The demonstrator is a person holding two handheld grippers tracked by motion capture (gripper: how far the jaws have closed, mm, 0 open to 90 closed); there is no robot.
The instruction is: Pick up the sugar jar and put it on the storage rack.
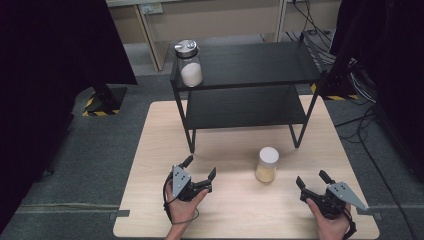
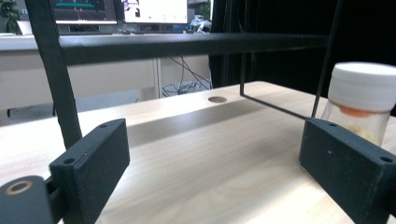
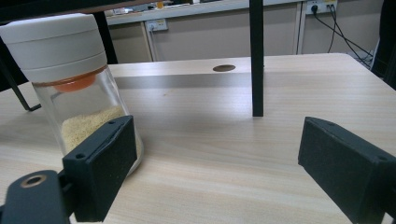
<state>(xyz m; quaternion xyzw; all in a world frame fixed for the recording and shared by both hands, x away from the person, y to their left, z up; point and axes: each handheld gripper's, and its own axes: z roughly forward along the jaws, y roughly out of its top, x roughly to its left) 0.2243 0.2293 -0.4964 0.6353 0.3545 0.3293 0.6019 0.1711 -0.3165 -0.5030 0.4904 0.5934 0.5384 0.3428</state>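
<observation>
Pale wood table (image 1: 235, 210) carries both grippers. Left gripper (image 1: 199, 168): jaws spread wide, nothing between them. Right gripper (image 1: 310, 179): jaws likewise wide apart, empty. White-lidded jar (image 1: 267, 164) of yellowish grains stands upright between the two, slightly ahead, nearer the right gripper, touching neither. Black shelf (image 1: 250, 65) beyond both; metal-lidded jar (image 1: 189, 62) on its top-left corner.

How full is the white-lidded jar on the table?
Roughly a quarter to a third full: the white-lidded jar stands upright with yellowish grains only in its lower part, clear glass above, lid on.
</observation>
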